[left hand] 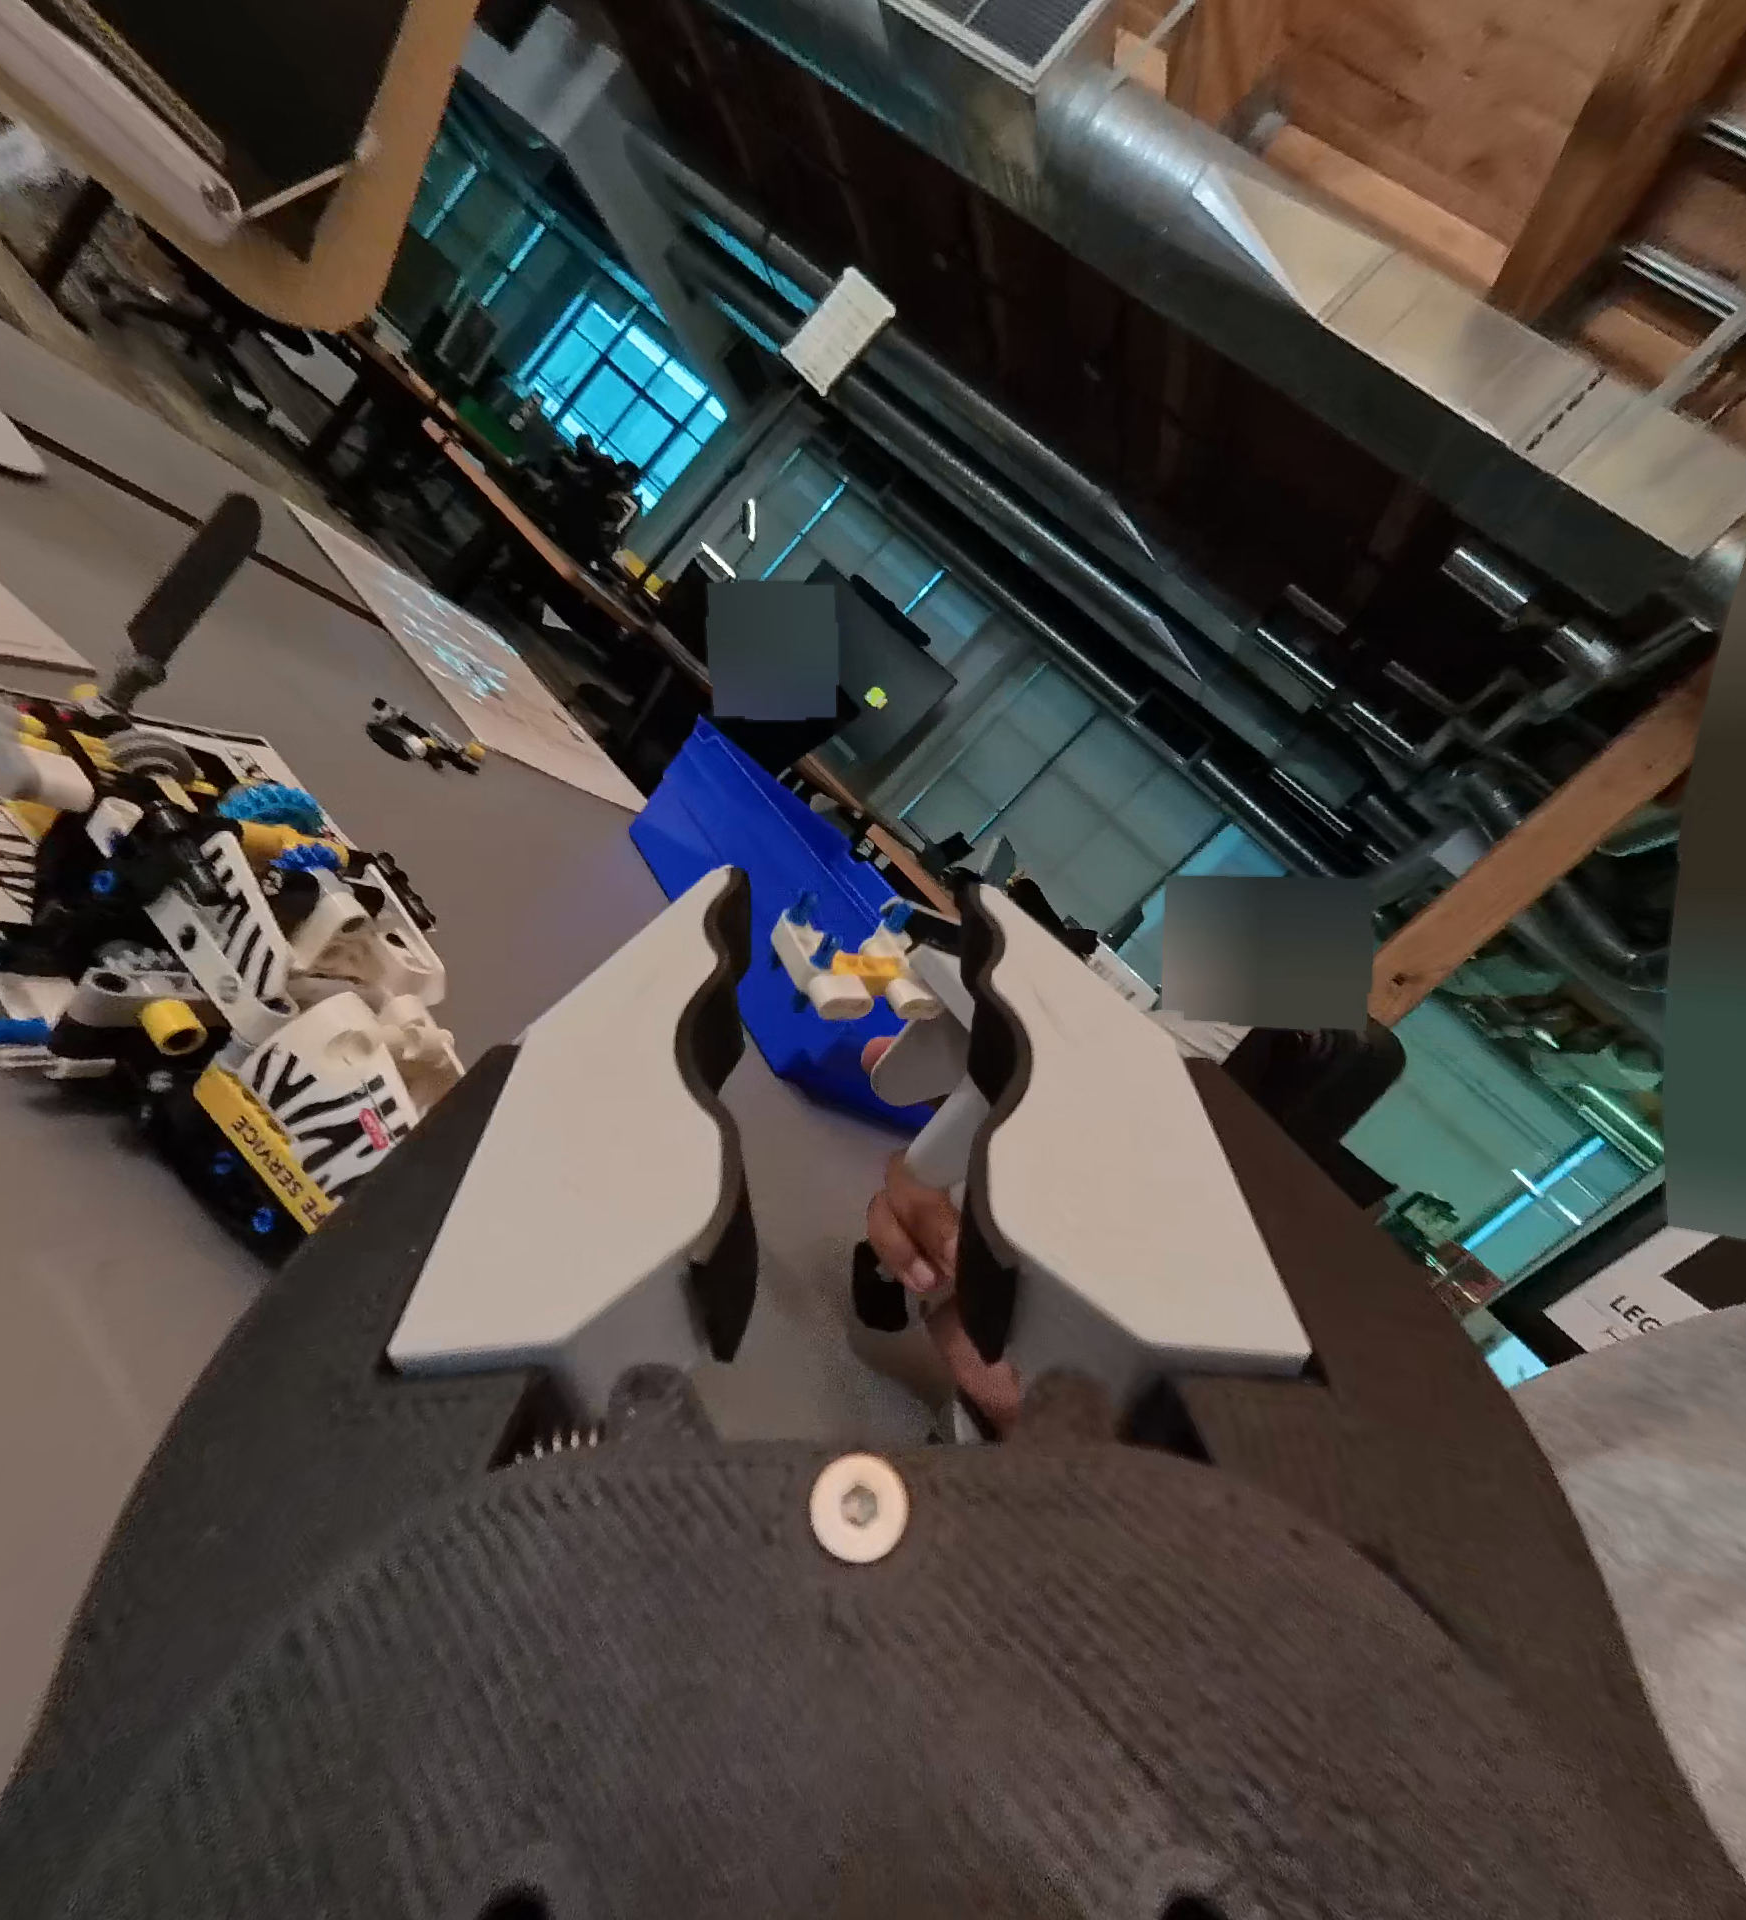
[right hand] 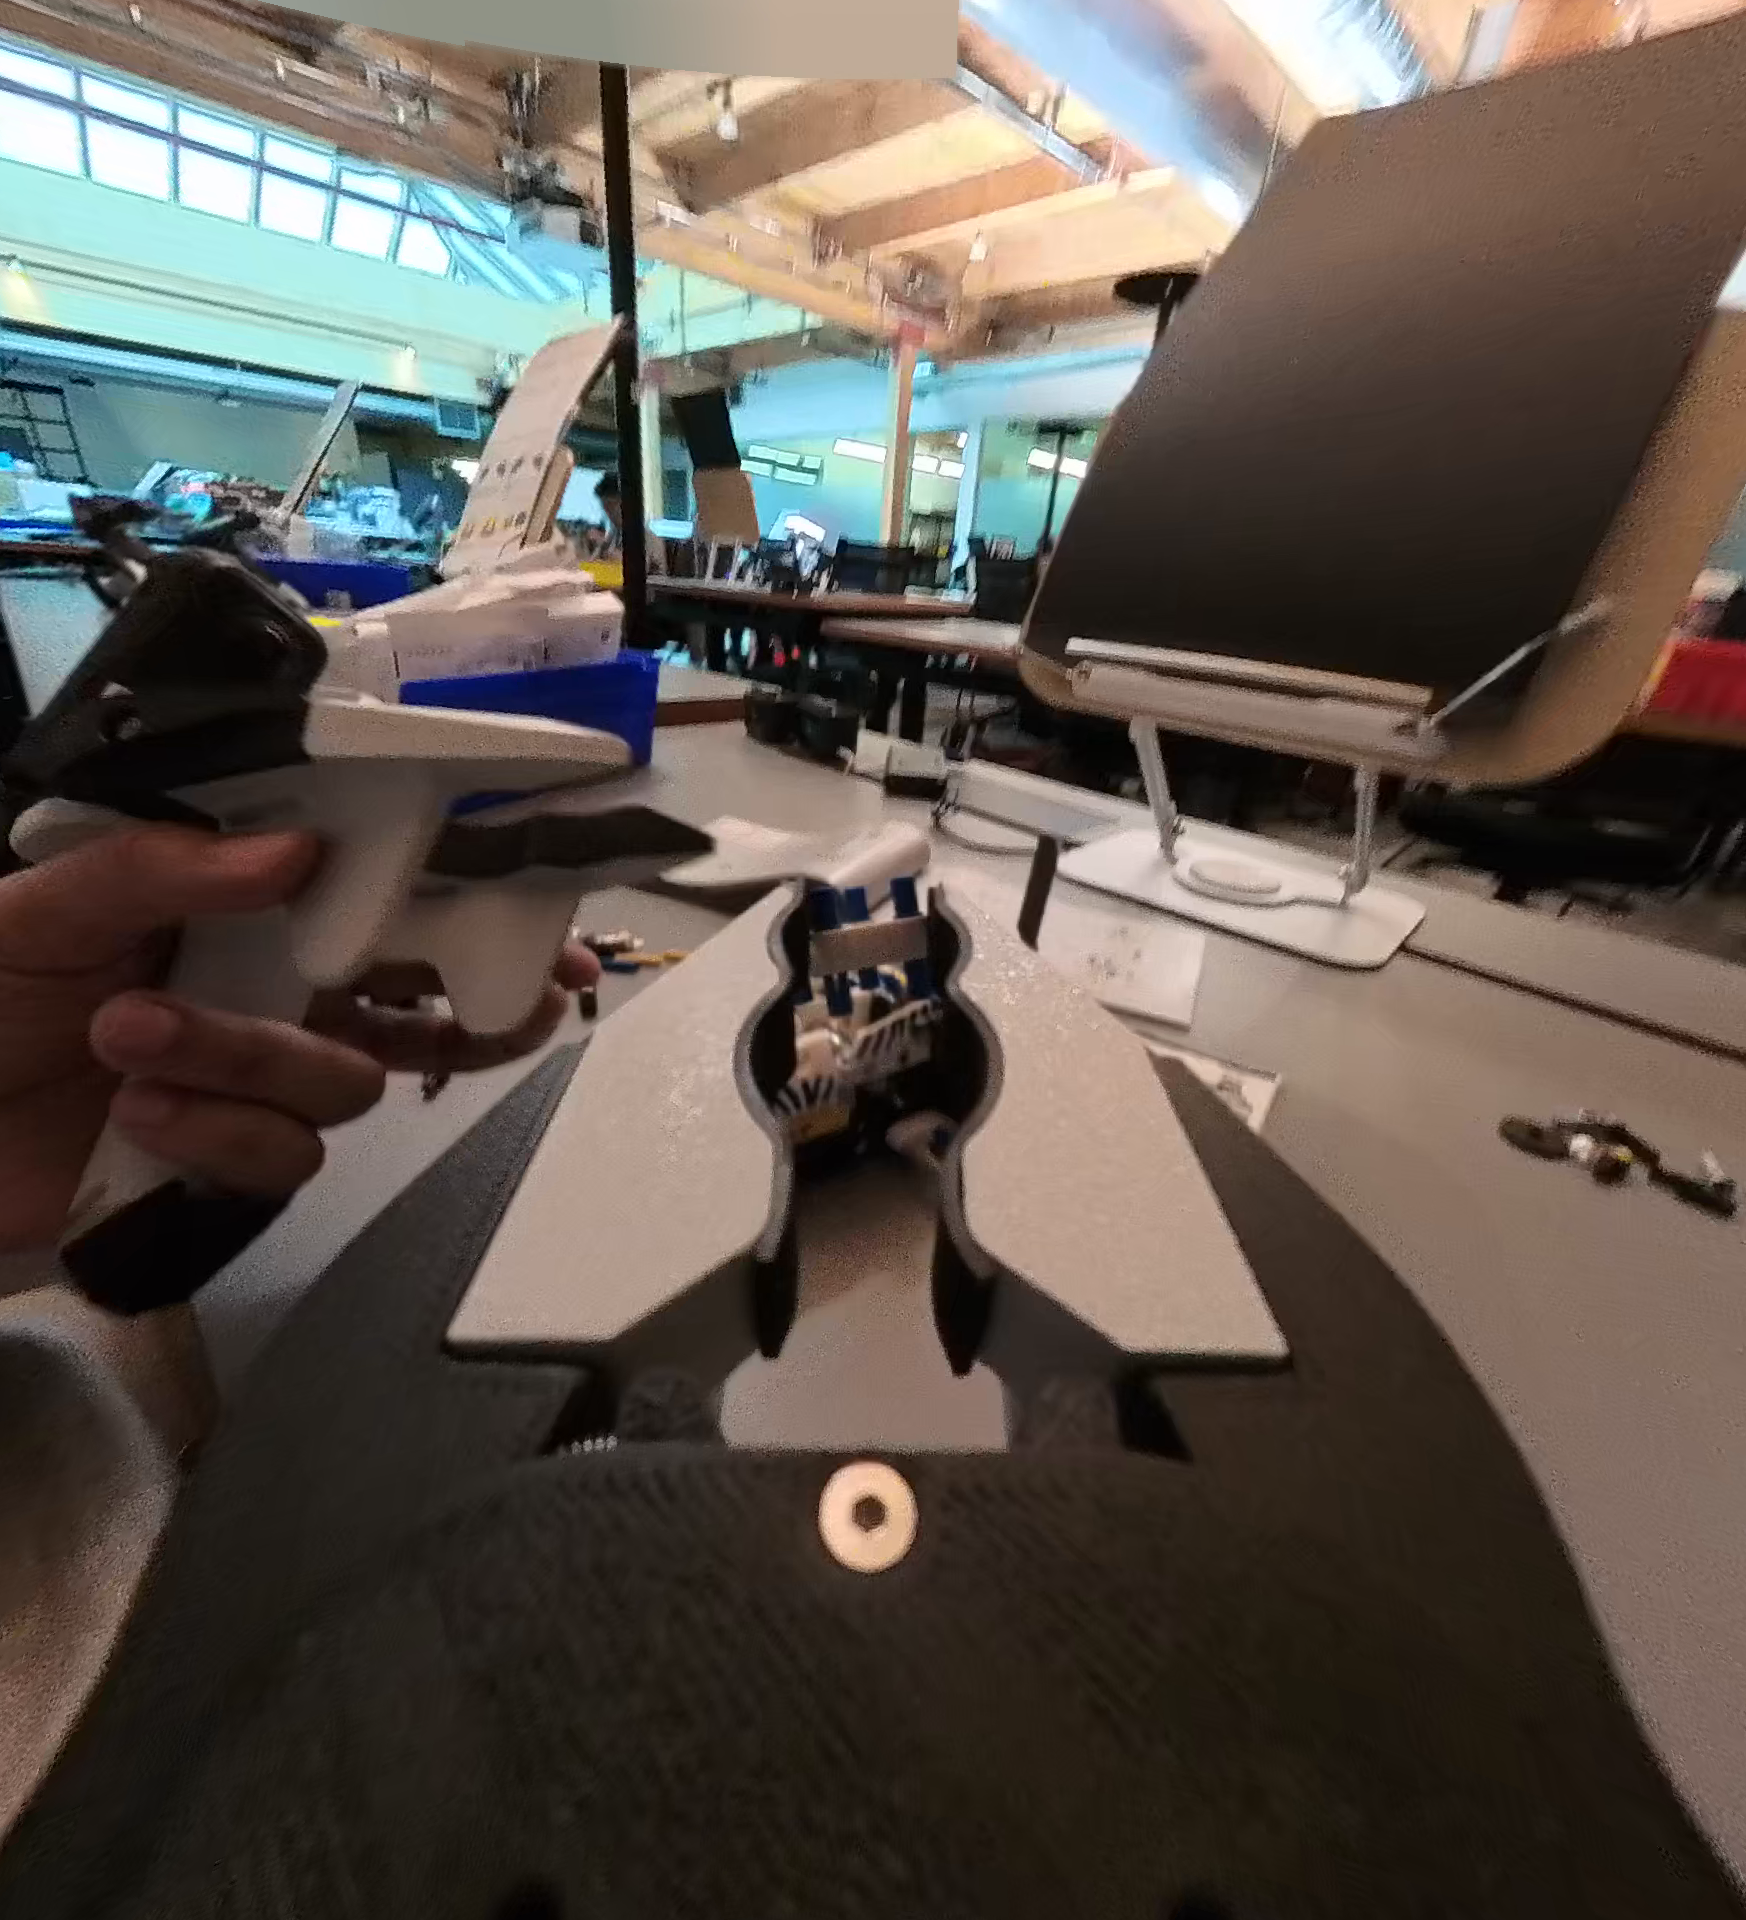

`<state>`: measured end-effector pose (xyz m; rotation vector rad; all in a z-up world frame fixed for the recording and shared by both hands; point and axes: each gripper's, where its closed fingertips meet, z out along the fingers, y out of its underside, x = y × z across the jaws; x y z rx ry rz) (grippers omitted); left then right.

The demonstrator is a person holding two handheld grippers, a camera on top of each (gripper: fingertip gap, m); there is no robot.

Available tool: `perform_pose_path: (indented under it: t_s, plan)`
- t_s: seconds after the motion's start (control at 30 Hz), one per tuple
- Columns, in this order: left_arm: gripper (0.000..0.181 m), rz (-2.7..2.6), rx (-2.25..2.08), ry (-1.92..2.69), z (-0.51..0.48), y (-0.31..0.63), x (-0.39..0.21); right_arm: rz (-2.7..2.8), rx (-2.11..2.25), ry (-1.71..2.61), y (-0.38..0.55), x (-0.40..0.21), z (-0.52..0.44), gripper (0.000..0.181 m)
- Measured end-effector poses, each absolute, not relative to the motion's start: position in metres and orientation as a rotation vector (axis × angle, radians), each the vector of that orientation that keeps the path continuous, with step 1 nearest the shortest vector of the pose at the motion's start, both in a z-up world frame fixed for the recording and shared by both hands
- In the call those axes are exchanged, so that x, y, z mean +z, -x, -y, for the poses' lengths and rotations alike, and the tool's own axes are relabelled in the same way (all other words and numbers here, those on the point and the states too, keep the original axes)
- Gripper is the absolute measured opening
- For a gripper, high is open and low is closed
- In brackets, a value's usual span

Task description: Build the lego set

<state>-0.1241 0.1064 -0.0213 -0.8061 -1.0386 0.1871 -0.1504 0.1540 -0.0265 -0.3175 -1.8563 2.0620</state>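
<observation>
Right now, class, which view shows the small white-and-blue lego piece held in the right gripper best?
The left wrist view: the small lego piece hangs side-on, unobstructed. The right wrist view shows it only end-on, pinched between the right gripper's fingertips.

Loose pieces (right hand: 1648, 1158) on the table (right hand: 1471, 1299) (blurred) defy identification.

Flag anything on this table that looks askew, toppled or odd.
The zebra-striped black, white and yellow lego model lies tipped on its side on the grey table, partly over a striped sheet. A few loose small dark pieces lie scattered apart.
</observation>
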Motion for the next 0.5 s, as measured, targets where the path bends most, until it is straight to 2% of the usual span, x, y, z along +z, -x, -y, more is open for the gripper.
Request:
perform_pose_path:
  t_s: [0.5]
  plan:
    - [0.036, 0.999, 0.151, 0.833, -0.110, 0.121, -0.022, 2.512, 1.563, 0.508, 0.179, -0.126, -0.180, 0.020]
